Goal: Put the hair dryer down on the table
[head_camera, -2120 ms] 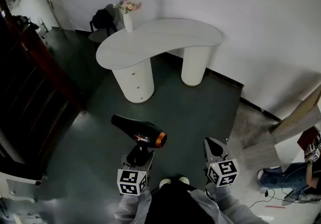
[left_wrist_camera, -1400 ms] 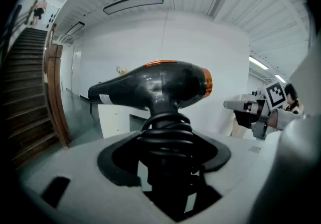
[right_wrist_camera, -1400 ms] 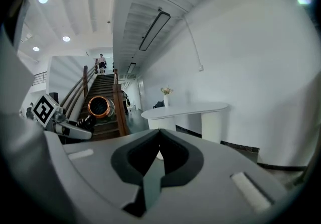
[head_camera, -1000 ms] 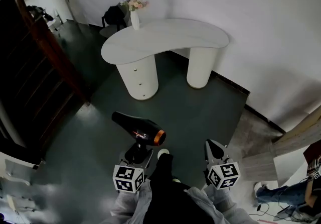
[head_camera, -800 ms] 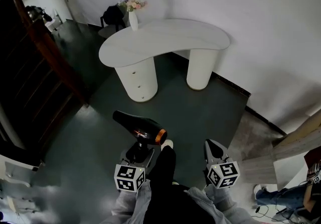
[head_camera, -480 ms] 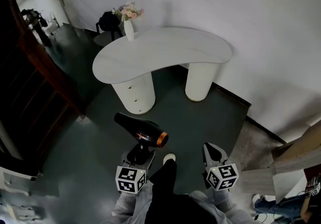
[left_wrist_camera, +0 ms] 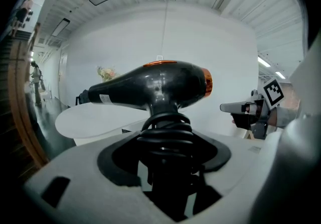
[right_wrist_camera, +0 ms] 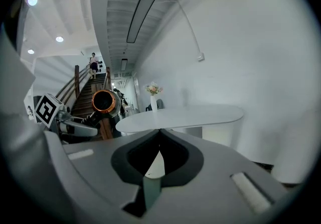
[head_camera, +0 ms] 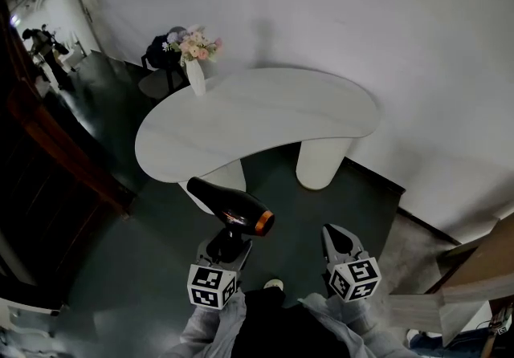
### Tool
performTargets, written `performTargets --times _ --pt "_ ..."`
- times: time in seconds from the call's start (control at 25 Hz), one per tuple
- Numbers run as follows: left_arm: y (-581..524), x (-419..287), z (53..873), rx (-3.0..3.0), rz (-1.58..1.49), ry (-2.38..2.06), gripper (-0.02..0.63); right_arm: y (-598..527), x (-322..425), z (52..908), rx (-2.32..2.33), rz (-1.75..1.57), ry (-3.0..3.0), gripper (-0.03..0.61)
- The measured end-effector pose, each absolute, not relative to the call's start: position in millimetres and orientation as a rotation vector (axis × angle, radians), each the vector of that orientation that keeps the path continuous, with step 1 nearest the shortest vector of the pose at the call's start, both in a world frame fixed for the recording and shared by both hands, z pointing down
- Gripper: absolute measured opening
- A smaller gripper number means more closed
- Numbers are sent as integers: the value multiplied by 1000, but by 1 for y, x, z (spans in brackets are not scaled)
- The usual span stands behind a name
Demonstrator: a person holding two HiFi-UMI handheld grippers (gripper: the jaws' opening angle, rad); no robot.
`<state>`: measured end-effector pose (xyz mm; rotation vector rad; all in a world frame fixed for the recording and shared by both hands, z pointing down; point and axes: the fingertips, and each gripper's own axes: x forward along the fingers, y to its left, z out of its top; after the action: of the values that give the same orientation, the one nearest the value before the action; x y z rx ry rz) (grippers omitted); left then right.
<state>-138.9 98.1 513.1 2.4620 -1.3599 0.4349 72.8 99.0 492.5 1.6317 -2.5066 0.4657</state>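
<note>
A black hair dryer [head_camera: 229, 205] with an orange ring round its back end is held by its handle in my left gripper [head_camera: 223, 248], nozzle pointing far-left. It hangs in the air just short of the near edge of the white kidney-shaped table [head_camera: 265, 115]. In the left gripper view the jaws are shut on the cord-wrapped handle of the hair dryer [left_wrist_camera: 155, 85]. My right gripper [head_camera: 337, 240] is held beside it, to the right, shut and empty. Its jaw tips meet in the right gripper view [right_wrist_camera: 159, 132].
A white vase of flowers [head_camera: 195, 75] stands on the table's far left end, with a black chair [head_camera: 162, 51] behind it. A dark wooden stair rail [head_camera: 56, 148] runs along the left. Wooden boards [head_camera: 482, 268] lean at the right. The floor is dark green.
The view has come nearer to the table, which now lies larger and lower in the picture. The hair dryer stays gripped in the left gripper. The right gripper keeps its place.
</note>
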Motion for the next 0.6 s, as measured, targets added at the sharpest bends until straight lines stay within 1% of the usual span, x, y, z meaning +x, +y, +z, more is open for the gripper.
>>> performTargets --times 0.36,0.6 --pt "25 -137 526 2439 487 -1334 294 23 88 514 1658 550 -2459 9" --pt "-53 -131 533 2406 491 -1389 295 -67 102 526 1620 566 -2472 9"
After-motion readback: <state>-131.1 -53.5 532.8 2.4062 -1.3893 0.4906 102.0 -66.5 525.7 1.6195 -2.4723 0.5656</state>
